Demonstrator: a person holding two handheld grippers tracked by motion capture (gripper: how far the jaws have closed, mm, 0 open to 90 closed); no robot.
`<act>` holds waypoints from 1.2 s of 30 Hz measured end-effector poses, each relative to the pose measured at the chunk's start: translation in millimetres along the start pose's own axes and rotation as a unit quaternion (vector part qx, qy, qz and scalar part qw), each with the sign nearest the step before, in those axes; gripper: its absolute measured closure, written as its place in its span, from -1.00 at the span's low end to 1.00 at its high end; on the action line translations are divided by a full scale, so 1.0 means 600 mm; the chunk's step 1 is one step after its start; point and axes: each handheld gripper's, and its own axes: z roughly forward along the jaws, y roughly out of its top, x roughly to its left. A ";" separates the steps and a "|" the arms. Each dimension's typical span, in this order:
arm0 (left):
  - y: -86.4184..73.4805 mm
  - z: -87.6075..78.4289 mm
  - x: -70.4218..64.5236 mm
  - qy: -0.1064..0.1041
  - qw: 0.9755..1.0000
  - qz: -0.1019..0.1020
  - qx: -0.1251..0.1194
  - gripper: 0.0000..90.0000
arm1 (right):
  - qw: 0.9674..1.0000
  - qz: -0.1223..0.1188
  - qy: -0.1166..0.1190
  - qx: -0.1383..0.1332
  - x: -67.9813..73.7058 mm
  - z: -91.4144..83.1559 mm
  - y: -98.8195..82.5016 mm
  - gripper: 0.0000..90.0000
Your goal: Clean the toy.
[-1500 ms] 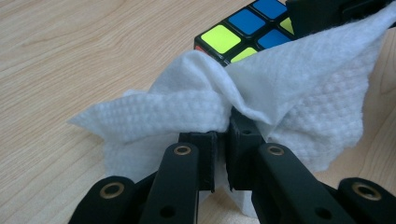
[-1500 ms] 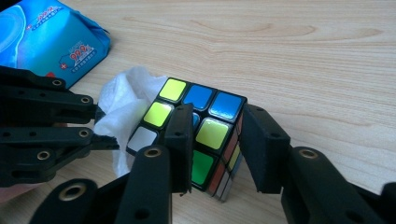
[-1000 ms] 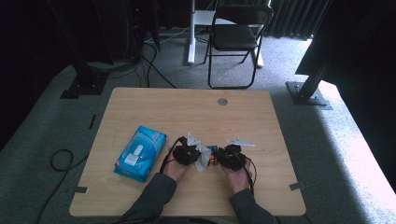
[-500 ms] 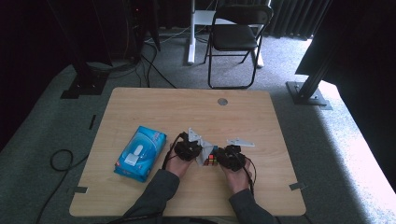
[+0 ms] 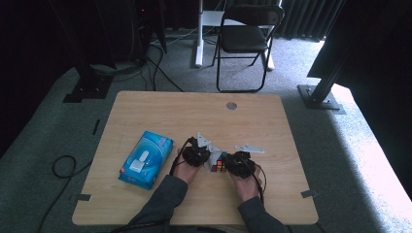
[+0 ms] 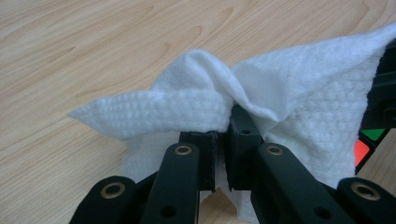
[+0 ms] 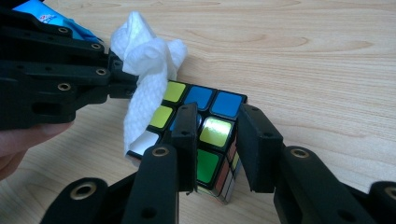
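A Rubik's cube (image 7: 205,100) sits tilted on the wooden table (image 5: 194,111), and my right gripper (image 7: 219,126) is shut on one of its edges. In the high view the cube (image 5: 221,163) lies between the two hands near the front middle. My left gripper (image 6: 227,126) is shut on a bunched white wipe (image 6: 289,93). From the right gripper view, the left gripper (image 7: 123,77) presses that wipe (image 7: 149,70) against the cube's left side, over the yellow-green and white tiles. The cube's red and green corner (image 6: 369,144) peeks in at the right of the left gripper view.
A blue pack of wipes (image 5: 145,159) lies left of the hands. A round cable grommet (image 5: 231,105) sits near the table's far edge. Beyond it stand a folding chair (image 5: 245,39) and dark stand bases (image 5: 320,97) on the carpet.
The left gripper has brought the wipe down and to the right, from above the hands onto the cube's side. The right gripper has stayed on the cube.
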 end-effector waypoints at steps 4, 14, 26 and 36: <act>-0.008 0.010 -0.003 0.009 1.000 0.000 0.020 0.87 | 1.000 0.001 0.000 -0.001 0.000 0.000 0.000 0.55; -0.032 0.039 -0.001 -0.003 0.999 -0.010 0.049 0.87 | 1.000 0.001 0.000 -0.002 0.000 0.000 -0.001 0.55; -0.036 0.039 0.000 -0.005 0.999 -0.012 0.044 0.87 | 1.000 0.001 0.000 -0.002 0.000 0.000 -0.001 0.54; -0.024 0.007 0.004 -0.010 1.000 -0.019 0.016 0.87 | 1.000 0.003 0.003 -0.001 -0.002 0.000 -0.001 0.55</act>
